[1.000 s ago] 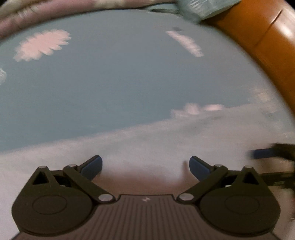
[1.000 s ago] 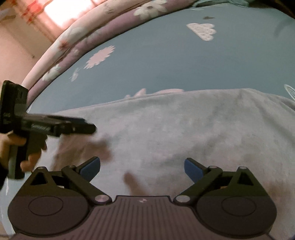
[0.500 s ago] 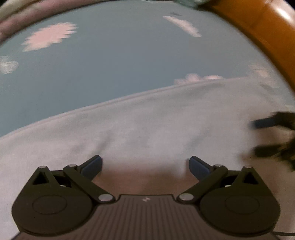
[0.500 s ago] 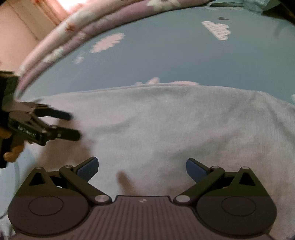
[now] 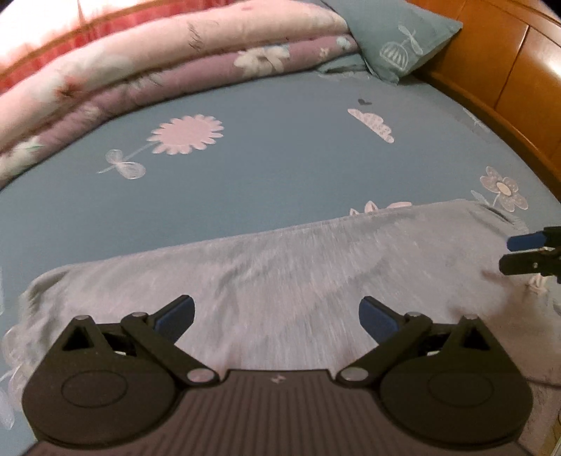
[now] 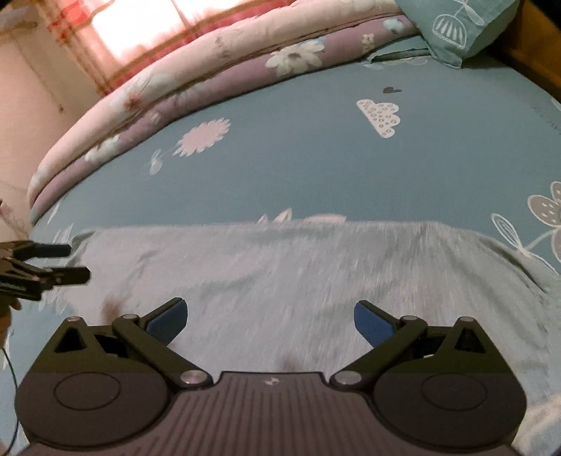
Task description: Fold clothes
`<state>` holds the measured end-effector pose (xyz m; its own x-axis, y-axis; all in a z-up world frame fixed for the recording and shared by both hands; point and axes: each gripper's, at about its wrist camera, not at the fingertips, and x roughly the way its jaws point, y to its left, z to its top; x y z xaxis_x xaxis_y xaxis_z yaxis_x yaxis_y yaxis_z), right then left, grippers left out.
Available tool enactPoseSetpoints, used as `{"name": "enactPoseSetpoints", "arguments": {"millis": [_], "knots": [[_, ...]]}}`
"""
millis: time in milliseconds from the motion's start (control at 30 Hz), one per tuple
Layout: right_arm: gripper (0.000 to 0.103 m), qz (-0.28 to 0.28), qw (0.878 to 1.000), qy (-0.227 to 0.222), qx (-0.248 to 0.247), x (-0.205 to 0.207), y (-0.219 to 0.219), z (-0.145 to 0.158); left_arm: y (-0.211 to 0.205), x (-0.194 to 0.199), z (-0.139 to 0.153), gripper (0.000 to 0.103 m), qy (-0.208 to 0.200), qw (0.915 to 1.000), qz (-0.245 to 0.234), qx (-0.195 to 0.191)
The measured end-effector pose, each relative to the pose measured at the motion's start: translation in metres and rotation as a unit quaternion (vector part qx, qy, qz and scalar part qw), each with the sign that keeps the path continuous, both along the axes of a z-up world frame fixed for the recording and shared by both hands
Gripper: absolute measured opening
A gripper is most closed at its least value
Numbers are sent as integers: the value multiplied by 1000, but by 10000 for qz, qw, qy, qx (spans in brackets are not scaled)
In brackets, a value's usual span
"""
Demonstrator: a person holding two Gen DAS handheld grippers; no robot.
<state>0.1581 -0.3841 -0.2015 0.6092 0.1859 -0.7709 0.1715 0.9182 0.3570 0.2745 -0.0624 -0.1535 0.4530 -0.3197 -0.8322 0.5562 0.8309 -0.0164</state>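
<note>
A light grey garment (image 5: 298,266) lies flat across the blue bed sheet, with a straight far edge; it also shows in the right wrist view (image 6: 280,273). My left gripper (image 5: 277,315) is open and empty, hovering over the garment's near left part. My right gripper (image 6: 270,317) is open and empty over its near right part. Each gripper shows in the other's view: the right one at the right edge (image 5: 526,252), the left one at the left edge (image 6: 52,263). A white drawstring (image 5: 538,284) lies by the garment's right end.
The blue sheet (image 5: 280,158) has flower and cloud prints. A folded pink and purple quilt (image 5: 157,70) lies along the far side, with a teal pillow (image 5: 403,38) beside it. A wooden headboard (image 5: 508,77) runs along the right. A curtained window (image 6: 140,31) is behind.
Both grippers have pulled back and tilted up from the garment, so more of the bed, the quilt and the pillow shows. Both stay open.
</note>
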Motion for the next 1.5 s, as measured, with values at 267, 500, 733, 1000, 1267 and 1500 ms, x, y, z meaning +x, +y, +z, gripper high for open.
{"name": "enactPoseSetpoints", "arguments": {"millis": [267,500,733,1000,1267,1500], "knots": [[103,348,9990,209,-193,-92,55,46,56,-122,17,100,261,9993,-89,-255],[103,902,9896,758,-823,-147,158,-15,96,-220,-56,100,841,9961,-158,-217],[103,1616,9695,911,-1598,-158,237,-91,131,-239,-114,99,916,9938,625,-114],[103,1503,9695,970,-1676,-162,249,-110,193,-265,-132,99,1131,9809,1584,-24],[103,1434,9696,968,-1728,-161,252,-111,213,-270,-130,99,1148,9729,1968,-391],[103,1501,9683,1008,-1726,-160,251,-110,301,-296,-74,94,57,9473,3144,-614]]}}
